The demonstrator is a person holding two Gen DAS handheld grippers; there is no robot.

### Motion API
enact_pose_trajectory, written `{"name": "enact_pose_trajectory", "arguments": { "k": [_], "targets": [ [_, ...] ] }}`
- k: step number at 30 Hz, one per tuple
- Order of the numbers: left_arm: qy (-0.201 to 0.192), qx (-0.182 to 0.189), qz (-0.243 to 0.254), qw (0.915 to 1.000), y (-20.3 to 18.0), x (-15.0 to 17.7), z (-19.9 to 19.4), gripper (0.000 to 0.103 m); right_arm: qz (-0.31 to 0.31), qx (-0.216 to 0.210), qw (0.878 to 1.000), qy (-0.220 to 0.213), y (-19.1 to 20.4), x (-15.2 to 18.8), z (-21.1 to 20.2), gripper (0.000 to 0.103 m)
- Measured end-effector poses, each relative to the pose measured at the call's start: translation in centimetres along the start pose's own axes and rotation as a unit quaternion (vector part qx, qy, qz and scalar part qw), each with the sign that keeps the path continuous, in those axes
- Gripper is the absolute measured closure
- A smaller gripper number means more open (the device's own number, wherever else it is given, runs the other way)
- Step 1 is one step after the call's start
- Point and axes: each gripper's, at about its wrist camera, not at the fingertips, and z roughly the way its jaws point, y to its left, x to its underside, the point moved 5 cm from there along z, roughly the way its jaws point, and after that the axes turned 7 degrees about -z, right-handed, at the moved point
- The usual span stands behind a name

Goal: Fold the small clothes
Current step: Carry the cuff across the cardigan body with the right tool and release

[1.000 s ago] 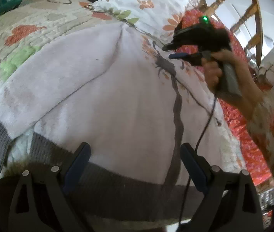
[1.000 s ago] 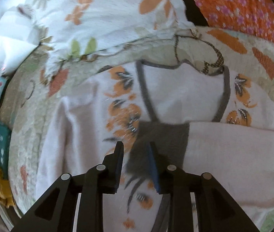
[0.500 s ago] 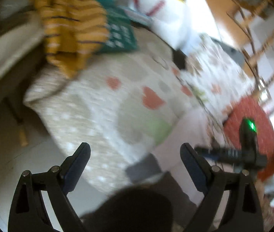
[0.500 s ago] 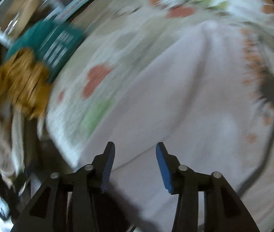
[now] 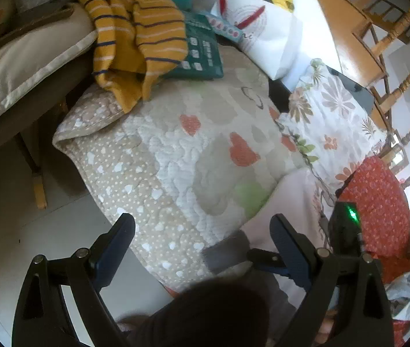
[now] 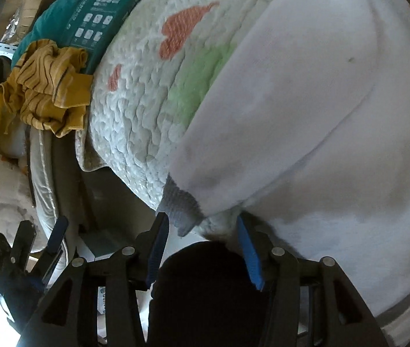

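Observation:
A pale sweater (image 6: 306, 115) lies spread on the heart-print quilt (image 6: 135, 101), one sleeve folded across its body. That sleeve's grey knit cuff (image 6: 180, 205) hangs over the quilt's corner. My right gripper (image 6: 202, 231) is open, and the cuff sits just ahead of the gap between its blue pads, untouched. In the left wrist view my left gripper (image 5: 202, 228) is open wide above the quilt's (image 5: 176, 159) corner, holding nothing. There the cuff (image 5: 225, 251) and sweater (image 5: 291, 196) lie near its right finger, beside the right gripper (image 5: 265, 260). A dark rounded shape hides the bottom centre of both views.
A mustard striped garment (image 5: 135, 29) is heaped at the far left over a teal pack (image 5: 202, 55). A white bag (image 5: 265, 34), a floral pillow (image 5: 329, 115) and red floral cloth (image 5: 378, 202) crowd the far side. A cushioned seat (image 5: 17, 66) and bare floor (image 5: 17, 217) lie left of the quilt.
Both grippers swung from over the sweater's body to the quilt's near corner. The right gripper, narrow around a grey cuff a second ago, has opened and dropped lower.

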Motion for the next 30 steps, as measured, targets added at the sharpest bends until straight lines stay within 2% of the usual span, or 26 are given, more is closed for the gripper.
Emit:
{"name": "enact_pose_trajectory", "arguments": {
  "k": [2,4,6,9,12,16,19,23,26,28,30],
  "targets": [
    [0.003,0.0,-0.007,1.0,0.3,0.0,0.1,0.009,0.001,0.018,1.0,-0.008,0.4,-0.5,1.0,0.05],
    [0.004,-0.001,-0.009,1.0,0.4,0.0,0.0,0.009,0.003,0.047,0.998,-0.034,0.6,-0.8,0.9,0.058],
    [0.004,-0.003,-0.005,1.0,0.3,0.0,0.0,0.009,-0.012,0.065,0.996,-0.055,1.3,-1.2,0.4,0.092],
    [0.005,-0.004,0.0,1.0,-0.1,0.0,0.1,0.009,-0.051,0.078,0.992,-0.086,3.0,-1.5,-1.3,0.097],
    [0.009,-0.007,0.005,0.9999,-0.6,0.2,0.4,0.009,-0.093,0.08,0.986,-0.11,4.8,-1.7,-3.5,0.097],
    [0.019,-0.007,0.025,0.9995,-2.3,0.7,0.8,0.009,-0.114,0.082,0.983,-0.123,3.9,-2.4,-7.3,0.098],
    [0.023,-0.006,0.048,0.9986,-3.9,1.2,1.2,0.009,-0.106,0.117,0.977,-0.14,0.2,-3.2,-11.6,0.098],
    [0.037,0.003,0.08,0.9961,-6.6,2.4,2.4,0.009,-0.058,0.201,0.963,-0.169,-9.0,-3.1,-20.6,0.098],
    [0.059,0.009,0.101,0.9931,-8.6,3.8,4.2,0.009,0.009,0.256,0.95,-0.176,-16.8,-2.0,-26.6,0.098],
    [0.077,0.013,0.116,0.9902,-10.1,5.0,5.5,0.009,0.054,0.304,0.934,-0.177,-22.5,-1.0,-29.6,0.098],
    [0.094,0.018,0.137,0.986,-11.8,6.5,6.9,0.009,0.098,0.321,0.928,-0.162,-27.4,0.1,-30.9,0.098]
  ]
}}
